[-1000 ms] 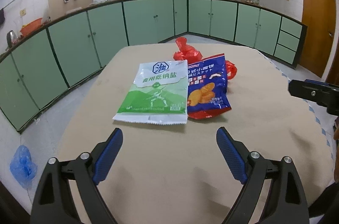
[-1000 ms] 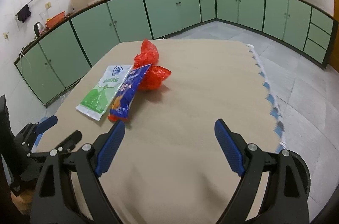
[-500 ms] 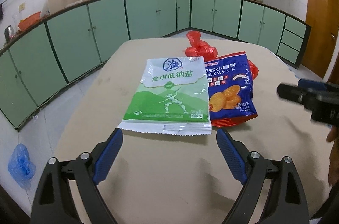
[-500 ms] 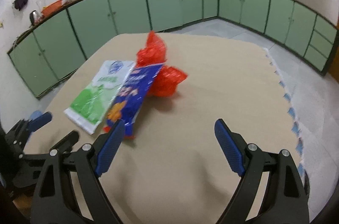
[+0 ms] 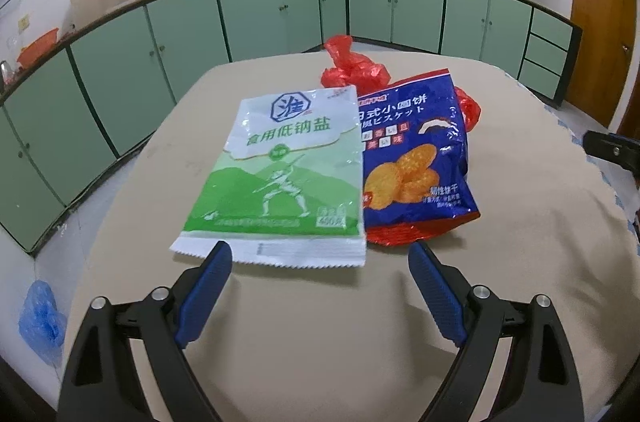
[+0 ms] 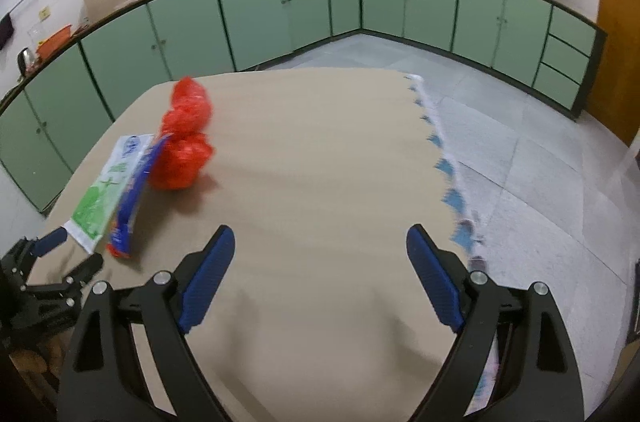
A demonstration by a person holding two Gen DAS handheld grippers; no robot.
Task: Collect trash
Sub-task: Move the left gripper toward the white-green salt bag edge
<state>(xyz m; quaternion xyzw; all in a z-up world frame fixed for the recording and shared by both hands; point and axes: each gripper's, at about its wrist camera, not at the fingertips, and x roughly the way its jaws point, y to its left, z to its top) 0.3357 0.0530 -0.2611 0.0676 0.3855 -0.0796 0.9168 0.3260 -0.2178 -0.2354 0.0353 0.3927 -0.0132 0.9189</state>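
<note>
A green-and-white salt packet lies flat on the tan table. A blue biscuit bag lies to its right, partly under it. A crumpled red plastic bag sits behind them. My left gripper is open, its left fingertip at the packet's near edge. My right gripper is open and empty over bare table, with the red bag, biscuit bag and salt packet to its left.
Green kitchen cabinets ring the room. A blue plastic bag lies on the floor at the left. The table's right edge drops to grey floor tiles. The left gripper shows at the right wrist view's lower left.
My left gripper has moved forward until its fingertips reach the salt packet's near edge. My right gripper has moved forward and swung right, so the trash now sits further left in its view.
</note>
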